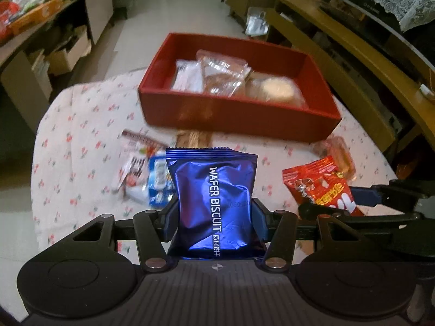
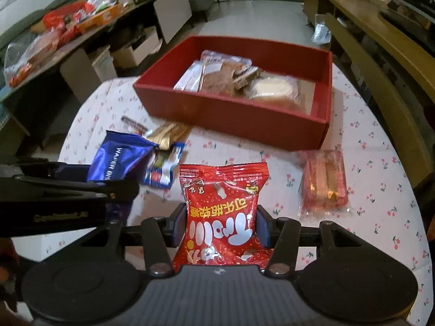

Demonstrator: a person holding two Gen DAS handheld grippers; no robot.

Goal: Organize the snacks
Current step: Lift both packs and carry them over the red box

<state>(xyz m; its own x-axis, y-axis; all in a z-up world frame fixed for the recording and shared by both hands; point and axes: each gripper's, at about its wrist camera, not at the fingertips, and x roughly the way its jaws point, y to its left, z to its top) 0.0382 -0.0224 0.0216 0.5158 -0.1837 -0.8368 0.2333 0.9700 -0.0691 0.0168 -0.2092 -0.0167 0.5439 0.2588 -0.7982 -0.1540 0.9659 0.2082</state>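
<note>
My left gripper (image 1: 216,214) is shut on a blue wafer biscuit packet (image 1: 213,198), held above the table in front of the red box (image 1: 236,119). My right gripper (image 2: 221,222) is shut on a red candy packet (image 2: 221,212), also held above the table. The red box (image 2: 231,116) holds several clear-wrapped pastries (image 2: 231,78). Each gripper's packet shows in the other view: the red packet (image 1: 320,184) at right, the blue packet (image 2: 119,157) at left.
On the cherry-print tablecloth (image 2: 367,163) lie a pink clear-wrapped snack (image 2: 325,182), a blue-white packet (image 2: 165,165), a gold packet (image 2: 168,133) and a red-striped packet (image 1: 138,146). A cluttered shelf (image 2: 68,27) stands left, wooden furniture (image 2: 380,54) right.
</note>
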